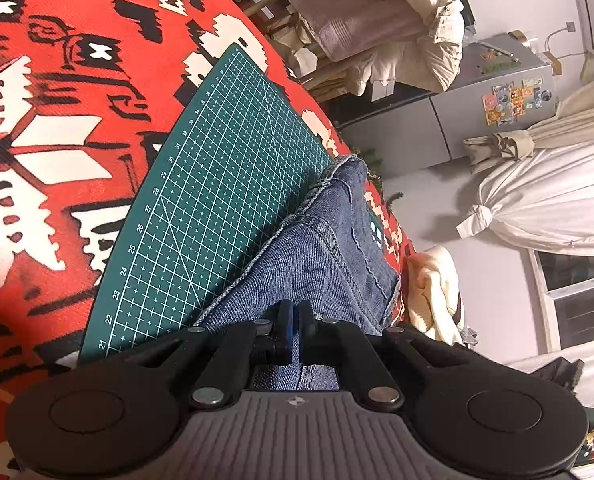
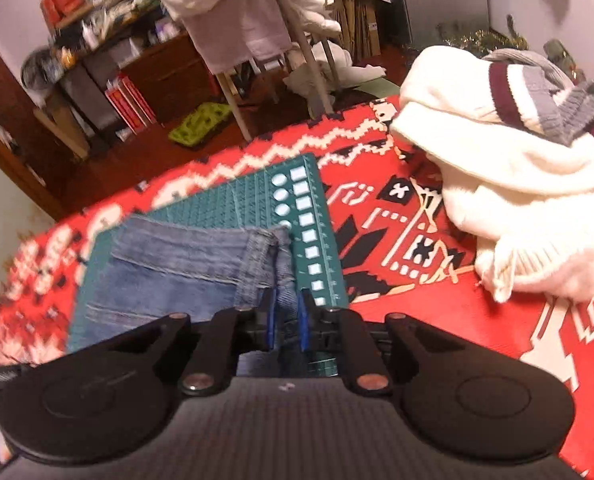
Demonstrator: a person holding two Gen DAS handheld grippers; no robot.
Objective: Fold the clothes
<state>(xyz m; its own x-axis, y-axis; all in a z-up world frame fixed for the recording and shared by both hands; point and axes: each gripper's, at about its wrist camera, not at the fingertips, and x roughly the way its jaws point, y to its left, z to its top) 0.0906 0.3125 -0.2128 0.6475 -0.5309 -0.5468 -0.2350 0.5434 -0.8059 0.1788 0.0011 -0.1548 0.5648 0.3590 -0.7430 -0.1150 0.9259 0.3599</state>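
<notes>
Blue denim jeans [image 1: 321, 248] lie on a green cutting mat [image 1: 217, 184] that covers part of a red patterned cloth. My left gripper [image 1: 296, 312] is shut on a fold of the denim, lifted off the mat. In the right wrist view the jeans [image 2: 185, 264] lie folded on the mat [image 2: 317, 216], hem toward the right. There my right gripper [image 2: 286, 308] is shut on the denim's edge near the hem, with cloth bunched between its blue pads.
A heap of white knitwear [image 2: 509, 184] with grey and maroon bands sits on the red cloth [image 2: 437, 320] at the right; it shows in the left wrist view as a cream garment [image 1: 437, 292]. A chair draped with towels [image 2: 241, 24] and cluttered shelves stand beyond the table.
</notes>
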